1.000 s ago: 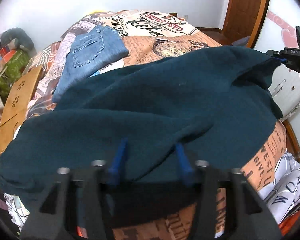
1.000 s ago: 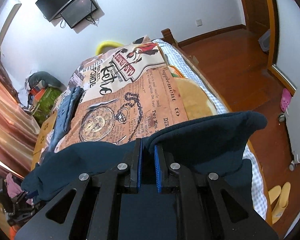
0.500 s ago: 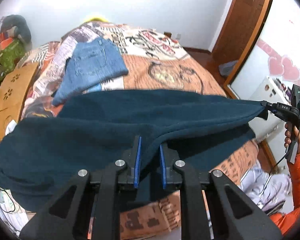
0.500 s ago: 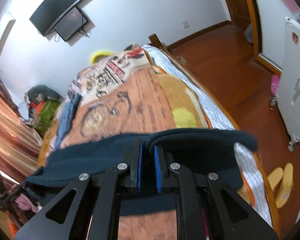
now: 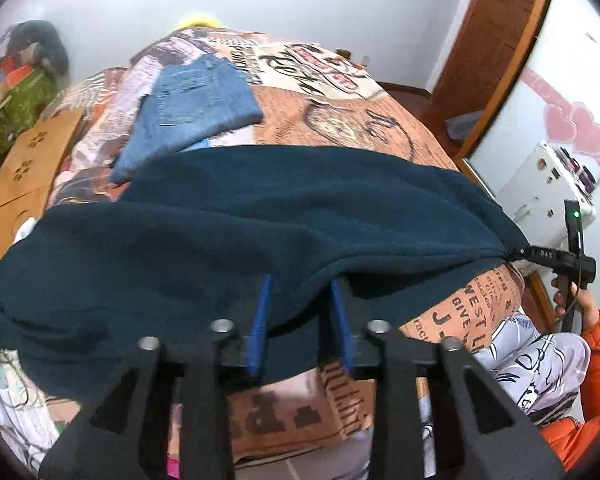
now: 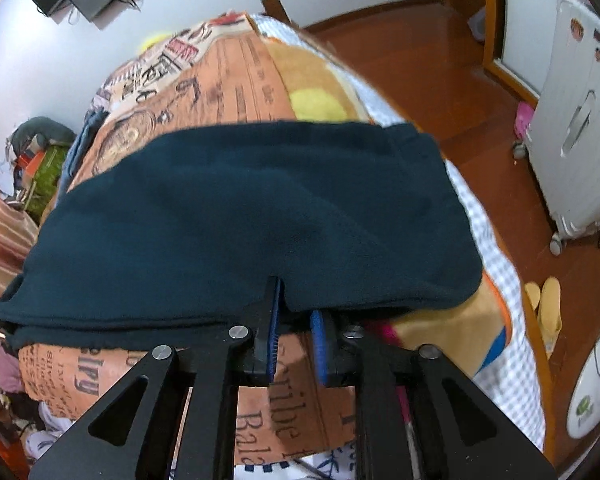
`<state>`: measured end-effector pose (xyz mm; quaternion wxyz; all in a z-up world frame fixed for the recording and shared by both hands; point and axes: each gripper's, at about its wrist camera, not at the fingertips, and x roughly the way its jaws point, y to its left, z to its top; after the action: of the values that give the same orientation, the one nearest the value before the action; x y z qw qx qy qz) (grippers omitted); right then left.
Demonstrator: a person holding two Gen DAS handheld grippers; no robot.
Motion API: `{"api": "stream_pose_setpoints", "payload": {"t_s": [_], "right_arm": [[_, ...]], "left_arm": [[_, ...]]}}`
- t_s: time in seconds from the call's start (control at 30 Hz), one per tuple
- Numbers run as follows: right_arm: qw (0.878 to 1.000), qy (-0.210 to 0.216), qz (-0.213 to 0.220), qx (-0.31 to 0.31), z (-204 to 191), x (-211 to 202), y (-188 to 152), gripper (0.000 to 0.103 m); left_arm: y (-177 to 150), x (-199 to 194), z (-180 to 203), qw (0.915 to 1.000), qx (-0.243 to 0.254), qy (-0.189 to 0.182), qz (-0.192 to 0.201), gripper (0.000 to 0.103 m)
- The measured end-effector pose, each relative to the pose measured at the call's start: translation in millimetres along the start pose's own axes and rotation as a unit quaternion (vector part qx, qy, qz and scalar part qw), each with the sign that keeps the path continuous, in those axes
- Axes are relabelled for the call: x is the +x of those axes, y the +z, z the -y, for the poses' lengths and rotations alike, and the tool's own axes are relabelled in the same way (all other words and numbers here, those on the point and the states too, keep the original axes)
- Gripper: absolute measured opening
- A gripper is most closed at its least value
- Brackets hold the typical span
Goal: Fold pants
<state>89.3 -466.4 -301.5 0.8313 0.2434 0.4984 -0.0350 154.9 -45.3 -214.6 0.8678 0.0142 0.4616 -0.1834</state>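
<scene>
Both our grippers, left (image 5: 300, 312) and right (image 6: 296, 312), are opening (pads apart), pants (image 6: 240, 208) edge draped between.

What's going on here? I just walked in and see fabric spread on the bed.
A person with a gripper in each hand is folding dark teal pants on the bed. The pants now lie folded over. The left gripper and right gripper are both opening their jaws, with the near edge between them. Folded jeans lie farther back.
</scene>
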Motion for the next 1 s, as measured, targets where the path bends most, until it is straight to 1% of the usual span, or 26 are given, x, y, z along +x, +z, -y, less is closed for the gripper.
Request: {"api": "stream_pose_setpoints", "payload": {"t_s": [0.03, 0.07, 0.1, 0.17, 0.23, 0.27, 0.3, 0.43, 0.47, 0.53, 0.57, 0.67, 0.73, 0.77, 0.83, 0.87, 0.93, 1.0], "right_arm": [[1.000, -0.006, -0.004, -0.002, -0.7, -1.2, -1.4, 0.023], [1.000, -0.012, -0.005, -0.007, -1.9, -3.9, -0.9, 0.025], [1.000, -0.018, -0.005, -0.013, -3.8, -8.6, -0.5, 0.028], [0.999, -0.025, 0.000, -0.026, -6.9, -18.7, -2.6, 0.030], [0.999, -0.029, 0.011, -0.043, -15.8, -32.8, -0.9, 0.030], [0.998, -0.034, 0.019, -0.055, -22.4, -40.1, 0.7, 0.030], [0.996, -0.036, 0.031, -0.069, -31.9, -51.3, 4.6, 0.030], [0.991, -0.016, 0.072, -0.108, -67.0, -74.1, 20.0, 0.040], [0.988, -0.012, 0.085, -0.127, -82.8, -80.4, 26.4, 0.040], [0.983, -0.004, 0.099, -0.153, -103.3, -85.4, 32.4, 0.040], [0.980, 0.003, 0.105, -0.171, -120.6, -86.9, 38.1, 0.040], [0.972, 0.029, 0.111, -0.207, -159.4, -83.5, 49.3, 0.040], [0.967, 0.046, 0.111, -0.225, -181.5, -78.6, 51.6, 0.040], [0.963, 0.056, 0.110, -0.240, -199.3, -73.8, 53.8, 0.040], [0.958, 0.070, 0.106, -0.258, -221.3, -64.4, 54.5, 0.040], [0.954, 0.085, 0.099, -0.270, -238.5, -56.6, 54.8, 0.040], [0.949, 0.102, 0.087, -0.287, -259.9, -44.2, 53.3, 0.040], [0.940, 0.121, 0.067, -0.311, -290.0, -24.6, 49.5, 0.040]], "left_arm": [[-0.6, -5.7, -2.8, 1.0000, -0.005, 0.004, 0.007, 0.044], [-0.7, -12.7, -6.9, 0.9998, -0.011, 0.008, 0.016, 0.047], [-0.4, -20.3, -11.5, 0.9994, -0.018, 0.011, 0.026, 0.048], [0.8, -35.6, -22.0, 0.9984, -0.029, 0.019, 0.044, 0.049], [2.9, -48.8, -33.9, 0.9966, -0.042, 0.033, 0.063, 0.052], [4.5, -54.0, -40.4, 0.9954, -0.048, 0.040, 0.072, 0.055], [5.3, -58.5, -46.2, 0.9944, -0.053, 0.046, 0.079, 0.055], [10.2, -68.7, -80.7, 0.9892, -0.082, 0.075, 0.096, 0.056], [11.3, -70.3, -91.0, 0.9879, -0.090, 0.080, 0.098, 0.056], [13.0, -73.1, -108.7, 0.9848, -0.100, 0.097, 0.103, 0.056], [13.0, -74.3, -115.7, 0.9837, -0.103, 0.104, 0.105, 0.056], [15.0, -77.1, -147.5, 0.9789, -0.120, 0.125, 0.108, 0.056], [16.1, -76.9, -167.2, 0.9757, -0.130, 0.140, 0.108, 0.056], [17.5, -76.6, -180.1, 0.9736, -0.137, 0.148, 0.107, 0.056], [18.3, -74.4, -201.7, 0.9708, -0.149, 0.156, 0.105, 0.056], [19.0, -71.8, -214.7, 0.9692, -0.157, 0.160, 0.102, 0.057], [20.4, -63.9, -238.7, 0.9657, -0.174, 0.169, 0.092, 0.057], [20.0, -53.8, -261.2, 0.9635, -0.190, 0.170, 0.081, 0.057]]}}
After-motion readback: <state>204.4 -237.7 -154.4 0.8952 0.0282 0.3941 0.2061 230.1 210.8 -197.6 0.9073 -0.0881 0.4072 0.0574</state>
